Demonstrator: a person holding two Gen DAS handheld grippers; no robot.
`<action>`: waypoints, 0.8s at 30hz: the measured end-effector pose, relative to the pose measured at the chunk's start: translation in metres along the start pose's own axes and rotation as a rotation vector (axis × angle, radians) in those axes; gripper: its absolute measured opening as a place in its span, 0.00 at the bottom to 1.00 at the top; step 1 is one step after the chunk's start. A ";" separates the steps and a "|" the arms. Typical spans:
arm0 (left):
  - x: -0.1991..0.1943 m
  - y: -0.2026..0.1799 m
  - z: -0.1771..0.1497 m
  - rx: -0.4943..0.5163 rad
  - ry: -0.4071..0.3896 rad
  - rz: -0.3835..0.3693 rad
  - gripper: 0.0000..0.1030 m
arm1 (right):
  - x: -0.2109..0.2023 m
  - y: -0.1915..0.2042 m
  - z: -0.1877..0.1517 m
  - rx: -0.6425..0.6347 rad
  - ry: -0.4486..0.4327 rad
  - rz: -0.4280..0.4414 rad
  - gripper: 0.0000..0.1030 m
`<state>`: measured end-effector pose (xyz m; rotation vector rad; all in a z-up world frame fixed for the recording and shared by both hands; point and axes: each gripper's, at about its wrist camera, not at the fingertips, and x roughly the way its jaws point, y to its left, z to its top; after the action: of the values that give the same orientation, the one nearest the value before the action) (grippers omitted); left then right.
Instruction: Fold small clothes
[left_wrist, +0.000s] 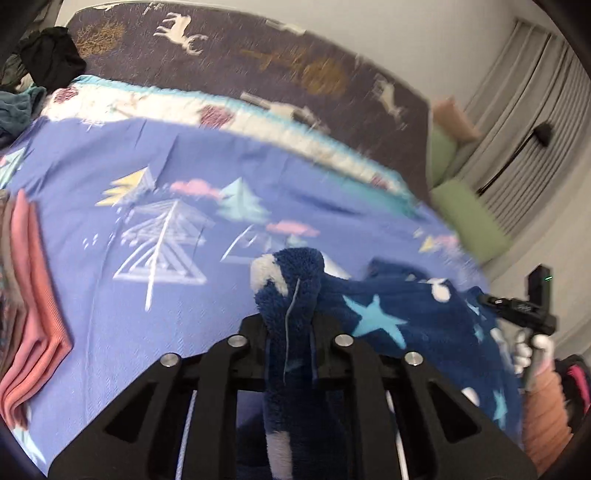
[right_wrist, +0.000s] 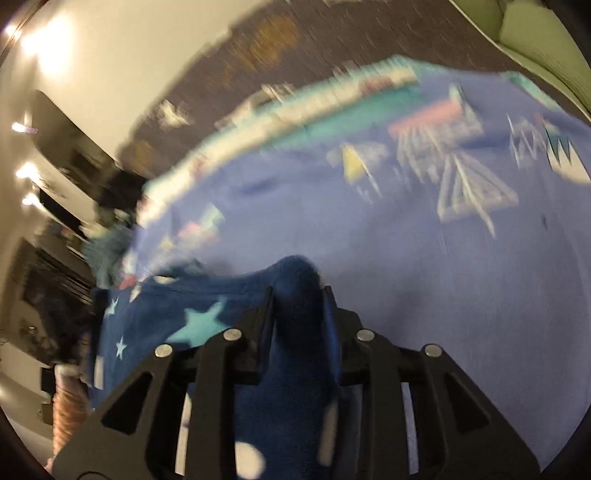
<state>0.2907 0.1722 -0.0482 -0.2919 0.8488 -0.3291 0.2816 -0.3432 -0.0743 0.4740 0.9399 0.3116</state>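
Navy fleece garment (left_wrist: 417, 317) with light-blue stars was stretched between both tongs over the bed (left_wrist: 110, 295), at 6 o'clock in both wrist views. Left tongs (left_wrist: 290, 325) were clamped narrow on a bunched edge of it, fabric poking up past the tips. Right tongs (right_wrist: 299, 295) likewise pinched a fold. Folded pink cloth (left_wrist: 33, 302) lay at 9 o'clock on the blue tree-print sheet. Dark deer-print headboard (left_wrist: 258, 48) stood at 12 o'clock. Both views were motion-blurred.

left gripper (left_wrist: 290, 325) angled downward, jaws clamped, right gripper (right_wrist: 299, 295) likewise angled downward, clamped
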 end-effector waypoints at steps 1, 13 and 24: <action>-0.004 0.000 -0.004 0.007 -0.010 0.017 0.22 | -0.004 0.001 -0.007 -0.003 -0.009 0.006 0.27; -0.104 -0.082 -0.046 0.201 -0.083 -0.090 0.43 | -0.131 -0.014 -0.120 -0.015 -0.057 0.094 0.41; -0.058 -0.310 -0.175 0.616 0.187 -0.373 0.53 | -0.162 -0.044 -0.181 0.015 -0.041 0.070 0.41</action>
<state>0.0684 -0.1081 -0.0011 0.1640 0.8322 -0.9532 0.0437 -0.4087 -0.0748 0.5258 0.8880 0.3572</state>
